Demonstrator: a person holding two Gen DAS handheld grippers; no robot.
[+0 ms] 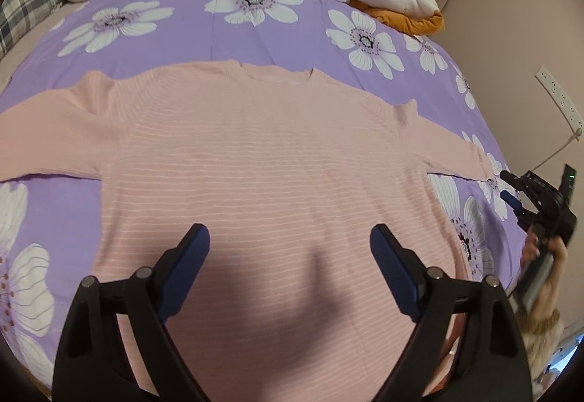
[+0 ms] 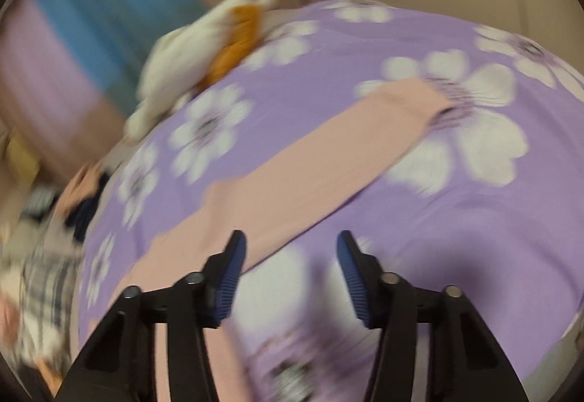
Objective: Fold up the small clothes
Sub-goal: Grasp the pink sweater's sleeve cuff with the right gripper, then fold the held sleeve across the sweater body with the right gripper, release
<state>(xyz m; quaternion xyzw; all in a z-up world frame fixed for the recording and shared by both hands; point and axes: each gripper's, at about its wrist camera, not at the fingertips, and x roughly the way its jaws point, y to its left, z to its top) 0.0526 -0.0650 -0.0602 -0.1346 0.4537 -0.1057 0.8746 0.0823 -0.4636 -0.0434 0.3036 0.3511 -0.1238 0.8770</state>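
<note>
On our flowered bed [image 1: 277,33] the pink sweater [image 1: 262,154] lies flat, unfolded; left tongs [image 1: 290,245] wide, right tongs [image 2: 290,256] half-open, both empty

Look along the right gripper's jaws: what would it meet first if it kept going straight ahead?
Probably the pink sweater's sleeve, lying flat on the purple floral bedspread just ahead of the open, empty right gripper. The view is blurred, so it might touch the bedspread beside the sleeve's edge first.
</note>
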